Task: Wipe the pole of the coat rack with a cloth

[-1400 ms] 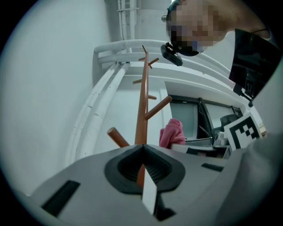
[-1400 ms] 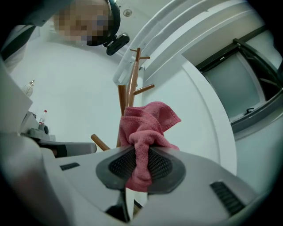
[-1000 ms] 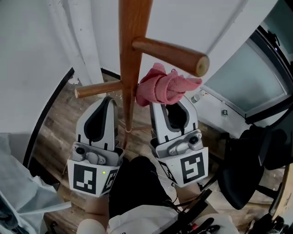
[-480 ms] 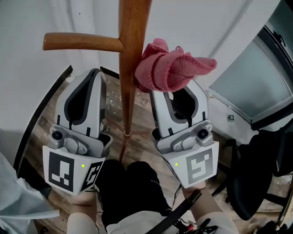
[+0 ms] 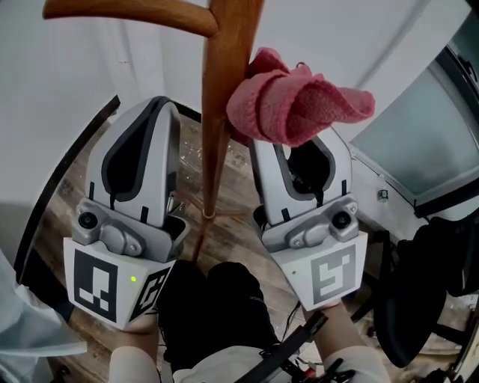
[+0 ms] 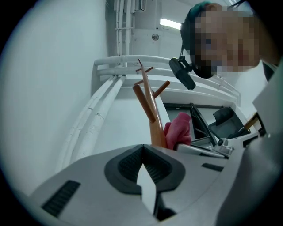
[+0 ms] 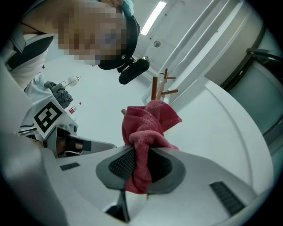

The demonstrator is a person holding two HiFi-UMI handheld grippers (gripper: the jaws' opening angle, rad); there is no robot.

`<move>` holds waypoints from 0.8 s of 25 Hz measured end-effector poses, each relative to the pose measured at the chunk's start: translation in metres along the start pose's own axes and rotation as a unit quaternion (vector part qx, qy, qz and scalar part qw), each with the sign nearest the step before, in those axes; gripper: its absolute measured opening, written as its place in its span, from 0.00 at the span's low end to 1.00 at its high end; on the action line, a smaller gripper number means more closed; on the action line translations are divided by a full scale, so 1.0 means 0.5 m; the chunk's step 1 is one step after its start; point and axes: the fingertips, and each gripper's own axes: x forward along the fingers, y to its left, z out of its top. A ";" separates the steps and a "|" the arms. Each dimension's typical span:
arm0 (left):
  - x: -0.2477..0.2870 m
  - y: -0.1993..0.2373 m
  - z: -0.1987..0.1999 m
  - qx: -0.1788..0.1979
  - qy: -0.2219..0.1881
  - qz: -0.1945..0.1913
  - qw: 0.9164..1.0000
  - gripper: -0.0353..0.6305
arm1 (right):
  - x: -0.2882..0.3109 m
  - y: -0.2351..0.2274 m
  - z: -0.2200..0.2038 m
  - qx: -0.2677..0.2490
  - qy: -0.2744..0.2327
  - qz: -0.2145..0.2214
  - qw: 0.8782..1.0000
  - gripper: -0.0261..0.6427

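Observation:
The wooden coat rack pole (image 5: 219, 112) rises between my two grippers, with a peg (image 5: 127, 10) branching left near the top. A pink cloth (image 5: 296, 105) is bunched in my right gripper (image 5: 299, 142), which is shut on it; the cloth presses against the right side of the pole. In the right gripper view the cloth (image 7: 146, 132) fills the jaws and hides most of the pole. My left gripper (image 5: 150, 127) hangs just left of the pole, shut and holding nothing. The left gripper view shows the pole (image 6: 152, 114) and cloth (image 6: 179, 130) beyond the tips.
A white curved wall (image 5: 90, 75) stands behind the rack. Wooden floor (image 5: 82, 202) lies below, around the rack's base. A glass panel (image 5: 419, 142) and a black chair (image 5: 426, 284) are at the right. My own dark-trousered legs (image 5: 217, 314) are directly underneath.
Both grippers have risen along the pole, and the cloth has slid upward against it. The left peg now sits at the top of the head view; the right peg has gone out of view.

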 end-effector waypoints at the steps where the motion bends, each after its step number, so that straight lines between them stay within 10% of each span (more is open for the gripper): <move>1: -0.003 0.000 -0.006 -0.003 0.002 0.002 1.000 0.07 | -0.002 0.001 -0.003 0.005 0.000 0.002 1.000 0.15; 20: -0.055 0.007 -0.085 -0.014 0.016 0.045 0.999 0.07 | -0.070 0.033 -0.099 0.060 0.031 0.016 0.998 0.15</move>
